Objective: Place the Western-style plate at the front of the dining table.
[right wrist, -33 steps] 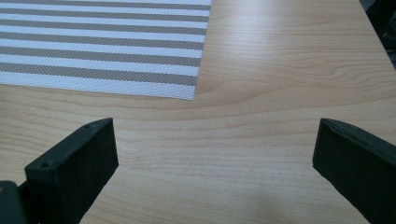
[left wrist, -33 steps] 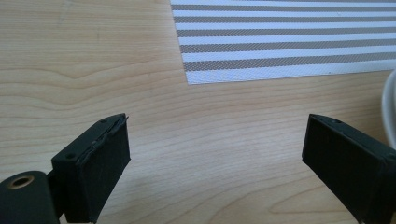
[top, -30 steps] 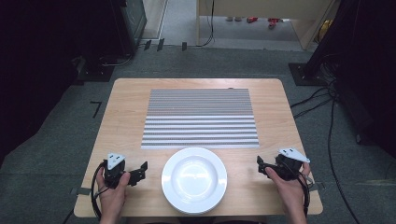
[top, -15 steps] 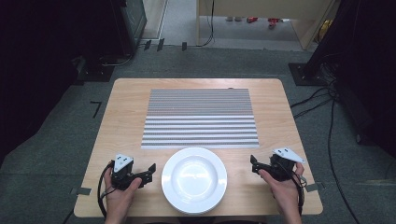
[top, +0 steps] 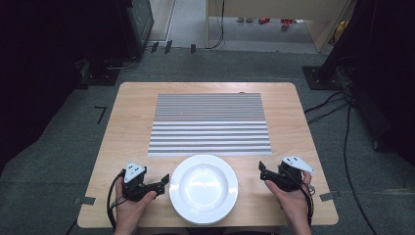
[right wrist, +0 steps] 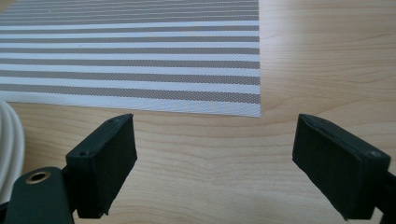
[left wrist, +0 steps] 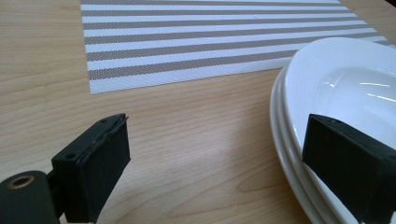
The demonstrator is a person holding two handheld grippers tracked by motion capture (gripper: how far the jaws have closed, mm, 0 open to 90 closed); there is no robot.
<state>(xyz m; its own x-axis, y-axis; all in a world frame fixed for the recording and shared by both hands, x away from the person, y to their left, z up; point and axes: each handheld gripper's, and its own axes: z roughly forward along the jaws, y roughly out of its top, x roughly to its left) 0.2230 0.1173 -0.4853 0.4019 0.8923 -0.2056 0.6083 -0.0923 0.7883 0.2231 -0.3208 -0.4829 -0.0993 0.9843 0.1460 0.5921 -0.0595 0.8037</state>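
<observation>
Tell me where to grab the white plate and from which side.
Take the plate by its raised rim, probably at its left and right edges. It lies flat on the table between the left gripper and the right gripper, both open and level with it. The left gripper view suggests stacked rims, so one finger probably goes under the rim.

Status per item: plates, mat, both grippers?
plates: stacked, empty, on table, ungripped
mat: flat, bare, behind plates
left gripper: open, at the stack's left rim, one of its fingers over the rim
right gripper: open, jaws have just been closing a little, nothing between them, right of plates
</observation>
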